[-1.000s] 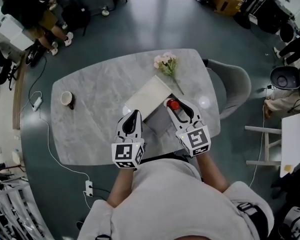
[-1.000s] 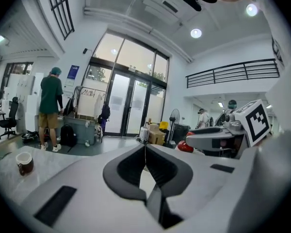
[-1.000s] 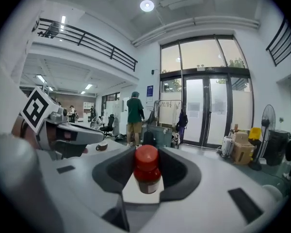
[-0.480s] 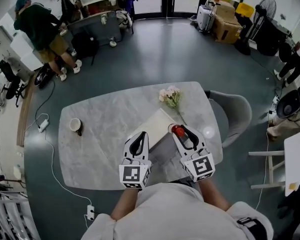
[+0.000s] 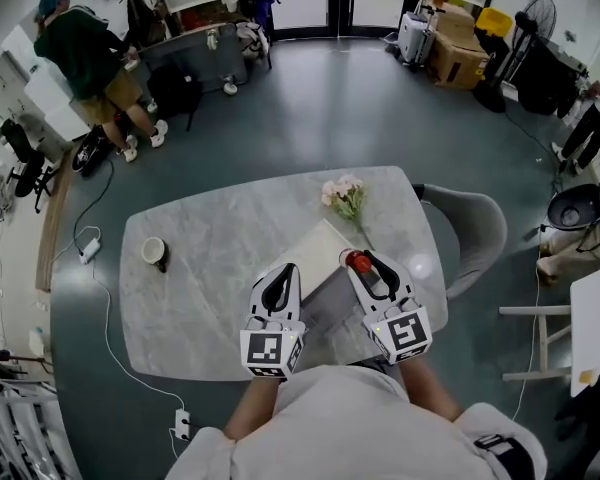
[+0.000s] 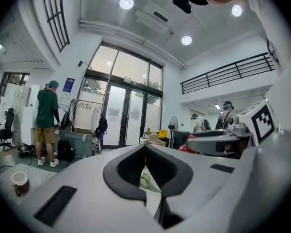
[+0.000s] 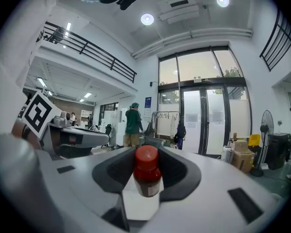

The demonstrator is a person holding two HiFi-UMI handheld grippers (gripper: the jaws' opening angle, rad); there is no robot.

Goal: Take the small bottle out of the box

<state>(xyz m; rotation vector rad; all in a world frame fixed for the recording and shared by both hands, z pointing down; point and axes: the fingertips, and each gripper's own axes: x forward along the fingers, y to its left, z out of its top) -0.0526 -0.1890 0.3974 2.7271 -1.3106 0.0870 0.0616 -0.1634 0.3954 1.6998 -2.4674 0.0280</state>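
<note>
One bottle (image 5: 355, 261), one box (image 5: 318, 253), one cup (image 5: 154, 252)

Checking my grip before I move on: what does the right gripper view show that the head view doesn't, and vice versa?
Right gripper view only: the pads of the right claw closed on the sides of the small bottle. Head view only: the cup and flowers on the table. Both: the small bottle held in the right claw, with the left claw alongside.
</note>
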